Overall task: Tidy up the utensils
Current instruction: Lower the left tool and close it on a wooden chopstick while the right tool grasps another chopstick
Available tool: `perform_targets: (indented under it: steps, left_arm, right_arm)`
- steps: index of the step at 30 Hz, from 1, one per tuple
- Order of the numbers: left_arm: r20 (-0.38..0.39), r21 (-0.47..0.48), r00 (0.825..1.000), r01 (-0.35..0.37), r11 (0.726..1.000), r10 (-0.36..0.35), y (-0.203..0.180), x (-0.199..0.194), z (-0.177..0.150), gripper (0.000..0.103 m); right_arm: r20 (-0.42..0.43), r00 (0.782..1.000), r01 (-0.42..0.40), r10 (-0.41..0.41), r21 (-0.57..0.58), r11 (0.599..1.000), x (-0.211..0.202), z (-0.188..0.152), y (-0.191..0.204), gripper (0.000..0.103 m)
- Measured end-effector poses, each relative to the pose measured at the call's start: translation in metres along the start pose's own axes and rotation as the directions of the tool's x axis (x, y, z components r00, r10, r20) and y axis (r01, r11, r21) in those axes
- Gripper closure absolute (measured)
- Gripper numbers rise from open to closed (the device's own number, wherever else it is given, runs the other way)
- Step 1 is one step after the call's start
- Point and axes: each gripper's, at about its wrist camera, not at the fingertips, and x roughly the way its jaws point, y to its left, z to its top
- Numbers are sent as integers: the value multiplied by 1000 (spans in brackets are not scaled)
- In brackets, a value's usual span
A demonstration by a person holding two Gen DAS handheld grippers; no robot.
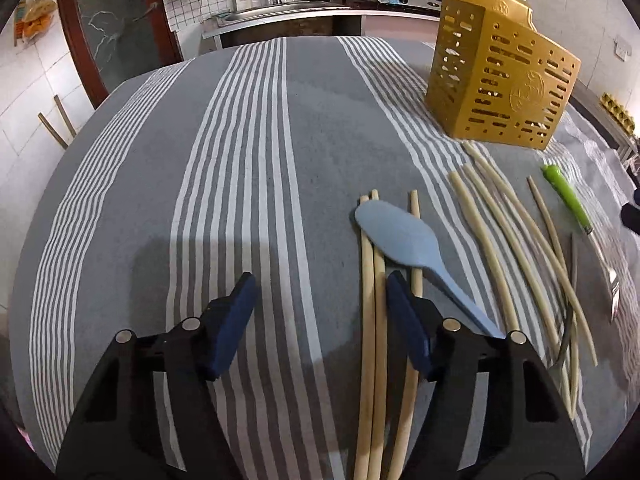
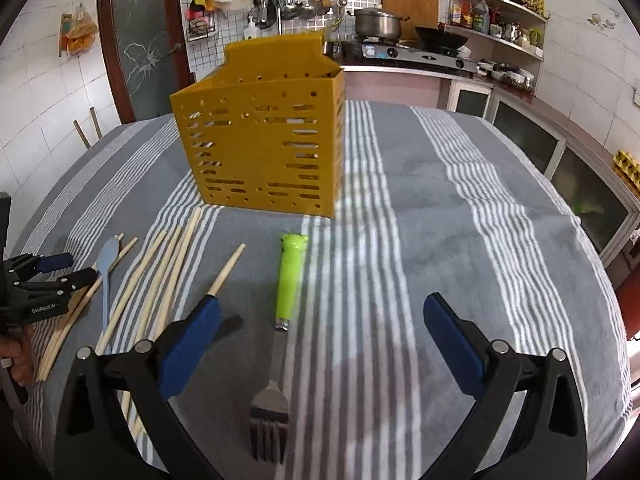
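Observation:
A yellow perforated utensil holder (image 1: pixel 500 84) (image 2: pixel 260 152) stands upright on the striped tablecloth. Several bamboo chopsticks (image 1: pixel 374 320) (image 2: pixel 160 276) lie flat in front of it. A light blue spoon (image 1: pixel 404 240) (image 2: pixel 107 264) lies across some of them. A fork with a green handle (image 1: pixel 568 200) (image 2: pixel 289 276) lies on the cloth, tines toward the camera. My left gripper (image 1: pixel 320 284) is open and empty above the cloth, just left of the chopsticks and spoon. My right gripper (image 2: pixel 322 308) is open and empty, with the fork between its fingers below.
The table is covered by a grey and white striped cloth (image 1: pixel 240 160) (image 2: pixel 440 240). The left gripper and the hand holding it show at the left edge of the right wrist view (image 2: pixel 36 284). A kitchen counter with sink and stove (image 2: pixel 400 52) is behind the table.

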Motion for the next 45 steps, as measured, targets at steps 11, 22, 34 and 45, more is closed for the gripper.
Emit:
perform_targets:
  steps: [11, 22, 34, 45]
  left_arm:
    - [-12, -28, 999, 48, 998, -48, 13, 10, 13, 43]
    - [-8, 33, 1000, 20, 999, -19, 0, 23, 23, 62]
    - [-56, 80, 998, 46, 996, -42, -7, 36, 35, 87]
    - [-59, -36, 994, 92, 995, -94, 10, 32, 56, 99]
  right_arm:
    - [-29, 999, -26, 25, -28, 999, 21, 14, 31, 4]
    - [-128, 992, -12, 9, -27, 1000, 60, 17, 62, 55]
    - [-240, 971, -37, 17, -81, 996, 80, 21, 90, 86]
    - [-194, 964, -168, 181, 83, 982, 64, 38, 70, 97]
